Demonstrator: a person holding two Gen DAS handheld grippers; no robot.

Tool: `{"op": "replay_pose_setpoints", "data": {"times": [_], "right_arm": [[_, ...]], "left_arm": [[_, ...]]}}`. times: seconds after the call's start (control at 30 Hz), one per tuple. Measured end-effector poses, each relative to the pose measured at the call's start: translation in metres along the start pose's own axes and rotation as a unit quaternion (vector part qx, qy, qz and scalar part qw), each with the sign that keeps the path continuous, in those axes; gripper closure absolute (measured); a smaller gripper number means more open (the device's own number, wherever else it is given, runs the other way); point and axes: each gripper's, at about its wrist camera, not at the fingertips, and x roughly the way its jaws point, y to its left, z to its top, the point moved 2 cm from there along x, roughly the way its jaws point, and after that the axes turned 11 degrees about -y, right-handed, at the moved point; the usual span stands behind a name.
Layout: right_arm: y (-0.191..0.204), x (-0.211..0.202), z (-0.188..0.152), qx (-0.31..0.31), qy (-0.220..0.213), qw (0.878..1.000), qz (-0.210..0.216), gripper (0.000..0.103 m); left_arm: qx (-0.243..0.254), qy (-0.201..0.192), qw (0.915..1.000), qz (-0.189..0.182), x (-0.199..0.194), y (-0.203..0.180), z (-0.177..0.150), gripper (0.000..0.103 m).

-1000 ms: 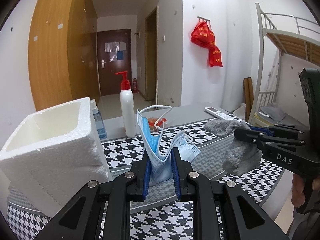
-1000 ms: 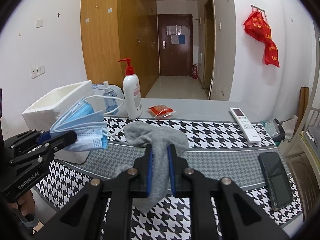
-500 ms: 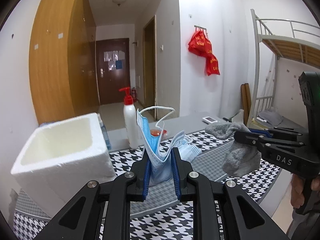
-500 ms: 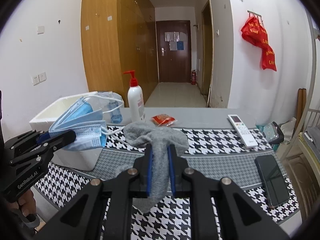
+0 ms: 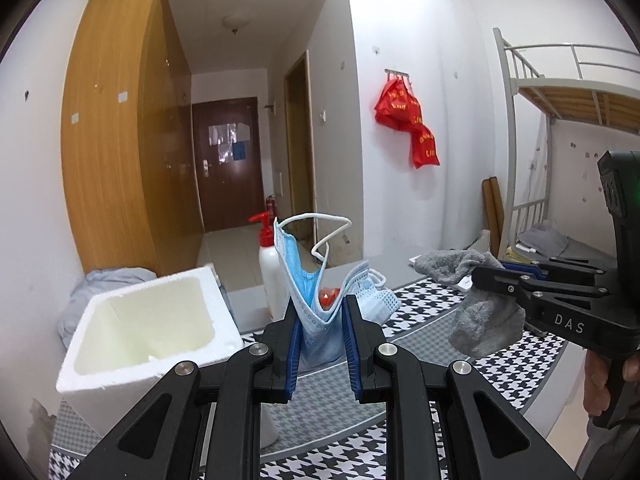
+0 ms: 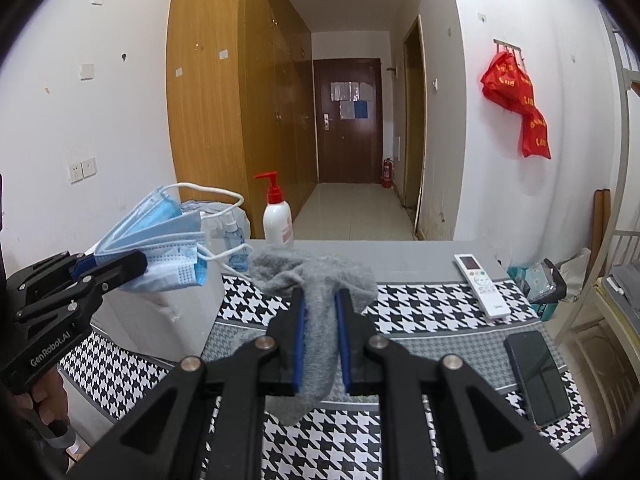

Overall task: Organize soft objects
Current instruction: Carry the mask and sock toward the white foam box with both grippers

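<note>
My left gripper [image 5: 320,320] is shut on blue face masks [image 5: 316,292] and holds them in the air above the table, just right of the white foam box [image 5: 144,332]. The masks also show in the right wrist view [image 6: 160,248], over the box [image 6: 168,312]. My right gripper [image 6: 320,316] is shut on a grey sock [image 6: 316,292] that hangs down above the table. The sock also shows in the left wrist view [image 5: 480,320], to the right of the masks.
A houndstooth cloth [image 6: 420,316] covers the table. On it are a red-pump bottle [image 6: 277,220], a small spray bottle [image 6: 234,240], a remote [image 6: 482,284], a phone [image 6: 536,376] and a red packet [image 5: 329,296]. A bunk bed [image 5: 560,92] stands at the right.
Both grippers have risen with their loads. The foam box and table now sit lower in both views, and the box's inside shows more.
</note>
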Motion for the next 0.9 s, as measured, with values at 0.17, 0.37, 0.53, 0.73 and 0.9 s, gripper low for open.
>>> {"op": "replay_pose_setpoints", "data": {"times": [0.17, 0.37, 0.53, 0.73, 0.9], "right_arm": [[0.002, -0.001, 0.006, -0.005, -0.008, 1.0, 0.002, 0.085], [0.009, -0.001, 0.013, -0.008, -0.018, 1.0, 0.012, 0.085], [0.012, 0.0, 0.018, -0.011, -0.026, 0.999, 0.021, 0.085], [0.02, 0.008, 0.023, -0.011, -0.031, 0.999, 0.039, 0.085], [0.029, 0.015, 0.026, -0.008, -0.034, 0.998, 0.059, 0.085]], "left_arm": [[0.008, -0.01, 0.9999, 0.002, -0.004, 0.001, 0.006, 0.082], [0.009, -0.018, 0.9997, 0.01, -0.007, 0.005, 0.013, 0.082], [0.008, -0.025, 0.9995, 0.021, -0.007, 0.011, 0.017, 0.082], [0.012, -0.031, 0.9985, 0.044, -0.01, 0.025, 0.024, 0.082], [0.002, -0.035, 0.9975, 0.062, -0.015, 0.038, 0.026, 0.082]]}}
